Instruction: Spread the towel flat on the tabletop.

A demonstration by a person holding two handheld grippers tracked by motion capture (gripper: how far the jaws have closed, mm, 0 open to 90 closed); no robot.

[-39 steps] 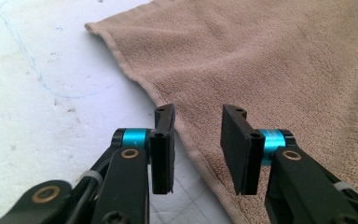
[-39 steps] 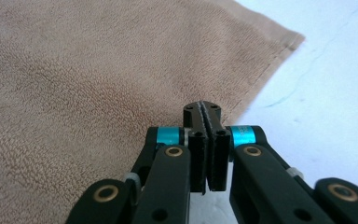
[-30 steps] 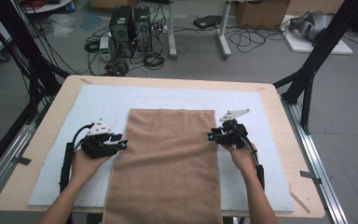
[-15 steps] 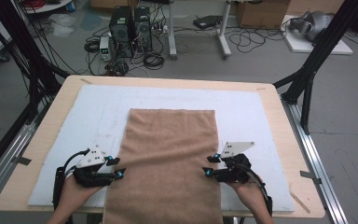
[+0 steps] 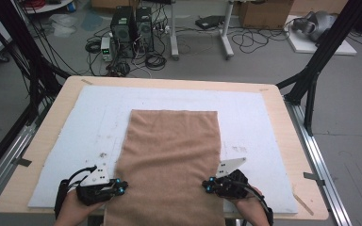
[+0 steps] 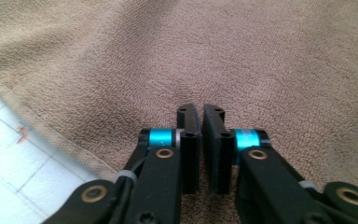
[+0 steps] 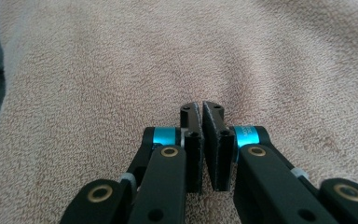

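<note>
Brown towel [image 5: 169, 165] lies flat & lengthwise on the white mat [image 5: 75, 132] covering your tabletop [image 5: 283, 117]; far edge sits mid-mat, near end runs to the tabletop's front edge, toward you.

Your left tongs [image 5: 118, 186] are at the towel's left edge near the front corner, tips pointing inward onto the cloth. In the left gripper view, left tongs [image 6: 200, 140] have just been closing & now stand narrow, only a thin slit between the pads. Towel pile sits right under & around the tips; I can't tell if a pinch of cloth is caught in the slit. Towel hem & white mat w/ grid lines show at lower left of that view.

Your right tongs [image 5: 208, 184] mirror this at the towel's right edge, same distance up from the front, tips pointing inward. In the right gripper view, right tongs [image 7: 201, 140] have also just been closing; pads nearly meet, touching at the tips, resting on the towel [image 7: 121, 70] surface. Again can't tell whether fabric is nipped between them.

Both your hands come in from the bottom of the high view, one either side of the towel, roughly level w/ each other.
</note>
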